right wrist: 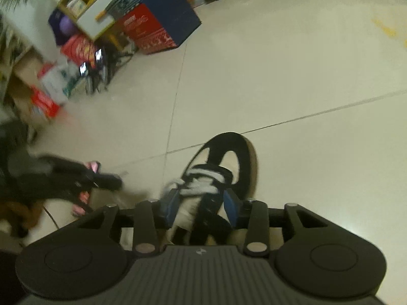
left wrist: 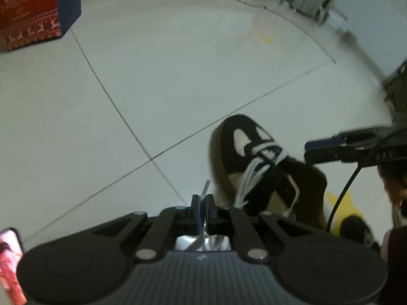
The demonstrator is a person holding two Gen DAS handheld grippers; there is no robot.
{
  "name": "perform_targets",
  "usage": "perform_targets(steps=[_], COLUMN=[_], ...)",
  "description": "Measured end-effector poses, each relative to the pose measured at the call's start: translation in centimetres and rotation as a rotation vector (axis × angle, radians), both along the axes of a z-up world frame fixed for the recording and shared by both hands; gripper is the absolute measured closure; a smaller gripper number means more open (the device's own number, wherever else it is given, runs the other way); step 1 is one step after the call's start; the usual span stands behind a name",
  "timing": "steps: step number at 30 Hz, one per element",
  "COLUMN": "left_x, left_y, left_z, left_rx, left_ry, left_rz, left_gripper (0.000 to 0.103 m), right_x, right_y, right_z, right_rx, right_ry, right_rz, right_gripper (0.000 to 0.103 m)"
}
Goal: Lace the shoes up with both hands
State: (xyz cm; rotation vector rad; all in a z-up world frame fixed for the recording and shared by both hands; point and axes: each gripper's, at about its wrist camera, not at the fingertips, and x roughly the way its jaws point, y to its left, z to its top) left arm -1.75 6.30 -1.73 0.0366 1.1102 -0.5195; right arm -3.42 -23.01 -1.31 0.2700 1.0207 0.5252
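One lace [left wrist: 205, 188] in left gripper [left wrist: 202, 204], seemingly.

- Looks like a storeroom or stock-filled shop corner, not a home.
- Pale tiled floor [left wrist: 165, 81] with dark grout lines and worn yellow markings [left wrist: 267, 39].
- Red Christmas-printed carton [right wrist: 150, 33] standing on the floor.
- Open shelving [right wrist: 84, 7] crammed with boxes, packets and bags.

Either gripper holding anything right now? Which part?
Left gripper is shut on the white shoelace, near its free end. Right gripper is open above the shoe, holding nothing.
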Motion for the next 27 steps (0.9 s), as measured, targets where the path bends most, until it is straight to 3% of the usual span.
perform_targets(steps=[8,14,19,27], left_x=[0.9,1.6,1.8,1.9], left_y=[2.0,2.6,2.0,0.2], left_z=[5.7,10.4,14.3,18.8], left_rx=[0.198,0.493,0.664,0.852], left_ry=[-0.028,-0.056,-0.099,-0.160], left_rz=[-0.134,-0.278,-0.373,-0.506], left_gripper=[0.099,0.099,0.099,0.099], right_x=[-0.8,-0.9,-1.0,-1.0], right_y=[-1.2,-1.0,-0.6,0.2], right_z=[0.7,1.8,2.3,3.0], right_rx=[-0.058,-0.046,-0.058,-0.083], right_ry=[-0.077,-0.115,-0.131,-0.181], right_rz=[0.010,0.006,0.026,0.060], right_gripper=[0.054,0.052,0.051,0.049])
